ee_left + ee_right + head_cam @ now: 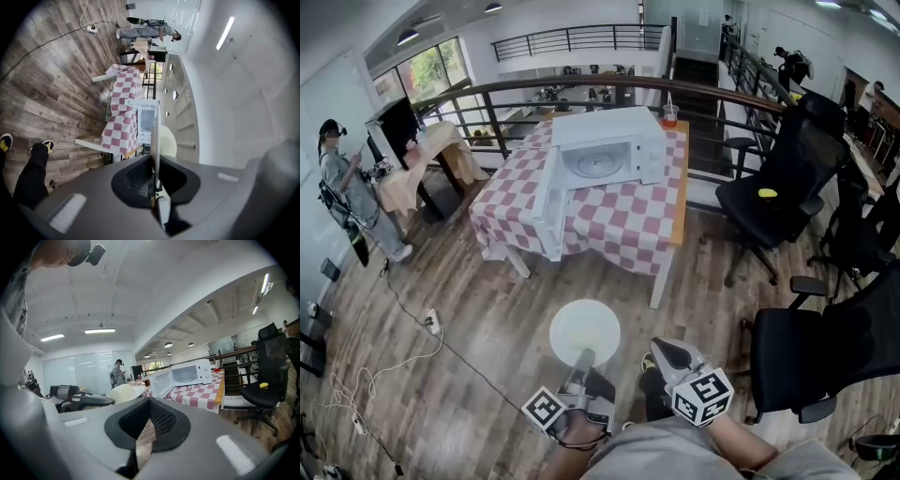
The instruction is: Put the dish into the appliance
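Note:
A white microwave (605, 159) stands on a table with a red-and-white checked cloth (628, 220), its door (549, 211) swung wide open to the left. My left gripper (581, 361) is shut on the near rim of a round pale plate (584, 331), held out flat above the wooden floor, well short of the table. In the left gripper view the plate (167, 141) stands edge-on between the jaws of the left gripper (154, 159), with the microwave (146, 121) far ahead. My right gripper (661, 353) hangs beside it, shut and empty. The right gripper (149, 405) faces the microwave (187, 373) and the plate (124, 392).
Black office chairs (778, 187) (825, 347) crowd the right side. A person (347, 187) stands far left by another table. A railing (581, 89) runs behind the table. A cable and power strip (431, 323) lie on the floor at left. A cup (670, 114) stands on the table's back.

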The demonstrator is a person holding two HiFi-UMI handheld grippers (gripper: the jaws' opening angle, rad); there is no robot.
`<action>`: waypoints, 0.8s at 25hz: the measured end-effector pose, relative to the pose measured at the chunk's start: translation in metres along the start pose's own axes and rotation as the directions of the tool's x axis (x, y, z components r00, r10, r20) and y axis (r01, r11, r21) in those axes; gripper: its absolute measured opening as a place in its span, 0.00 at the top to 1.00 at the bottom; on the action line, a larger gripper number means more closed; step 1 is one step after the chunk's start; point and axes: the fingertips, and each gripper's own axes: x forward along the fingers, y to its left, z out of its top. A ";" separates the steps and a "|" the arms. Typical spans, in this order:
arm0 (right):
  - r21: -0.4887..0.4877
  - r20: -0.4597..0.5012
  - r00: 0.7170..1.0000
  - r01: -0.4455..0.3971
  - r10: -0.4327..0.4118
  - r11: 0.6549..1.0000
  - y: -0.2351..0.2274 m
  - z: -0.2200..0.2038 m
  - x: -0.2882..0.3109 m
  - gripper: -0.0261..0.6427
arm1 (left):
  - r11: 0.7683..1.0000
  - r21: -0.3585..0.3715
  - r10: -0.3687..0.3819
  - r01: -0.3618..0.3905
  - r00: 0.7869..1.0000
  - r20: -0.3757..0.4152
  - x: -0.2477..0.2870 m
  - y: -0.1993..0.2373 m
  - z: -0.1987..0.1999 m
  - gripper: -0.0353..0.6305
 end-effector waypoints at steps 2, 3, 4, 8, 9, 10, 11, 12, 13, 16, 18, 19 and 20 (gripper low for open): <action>0.001 -0.001 1.000 -0.006 0.006 1.000 -0.008 0.000 0.009 0.96 | 1.000 -0.003 0.003 -0.003 1.000 -0.001 0.012 0.002 0.002 0.90; -0.001 0.000 1.000 -0.009 0.009 1.000 -0.013 0.001 0.015 0.96 | 1.000 0.001 0.001 -0.001 1.000 -0.001 0.019 0.003 0.003 0.90; -0.006 0.002 1.000 -0.012 0.012 1.000 -0.018 0.002 0.021 0.96 | 1.000 0.003 -0.004 0.004 1.000 -0.002 0.027 0.003 0.004 0.90; -0.031 0.000 1.000 -0.018 0.018 0.999 -0.042 0.010 0.048 0.96 | 1.000 -0.002 -0.013 0.013 1.000 0.008 0.065 0.002 0.013 0.90; -0.034 -0.001 1.000 -0.019 0.019 0.999 -0.050 0.012 0.055 0.96 | 1.000 -0.006 -0.015 0.015 1.000 0.010 0.076 0.002 0.014 0.90; -0.036 -0.002 1.000 -0.021 0.021 0.999 -0.058 0.014 0.062 0.96 | 1.000 -0.011 -0.019 0.019 1.000 0.011 0.088 0.001 0.016 0.90; -0.035 -0.005 1.000 -0.022 0.021 0.999 -0.067 0.016 0.070 0.96 | 1.000 -0.014 -0.021 0.022 1.000 0.013 0.100 0.000 0.018 0.90; -0.033 -0.008 1.000 -0.022 0.022 0.999 -0.076 0.018 0.078 0.96 | 1.000 -0.016 -0.022 0.022 1.000 0.016 0.111 -0.001 0.020 0.90; -0.029 -0.012 1.000 -0.023 0.023 0.999 -0.085 0.021 0.086 0.96 | 1.000 -0.017 -0.021 0.021 1.000 0.020 0.123 -0.001 0.021 0.90; -0.020 -0.017 0.999 -0.028 0.028 0.999 -0.113 0.034 0.106 0.96 | 1.000 -0.009 -0.015 0.016 1.000 0.027 0.157 -0.007 0.026 0.90; -0.015 -0.015 0.999 -0.034 0.034 0.999 -0.130 0.042 0.119 0.96 | 1.000 0.001 -0.006 0.006 1.000 0.028 0.179 -0.010 0.029 0.90; -0.012 -0.013 0.999 -0.037 0.036 0.999 -0.139 0.045 0.126 0.96 | 1.000 0.006 0.000 0.000 1.000 0.029 0.190 -0.010 0.031 0.90; -0.010 -0.013 0.999 -0.039 0.039 0.999 -0.148 0.049 0.132 0.96 | 1.000 0.010 0.002 -0.003 1.000 0.029 0.201 -0.011 0.032 0.90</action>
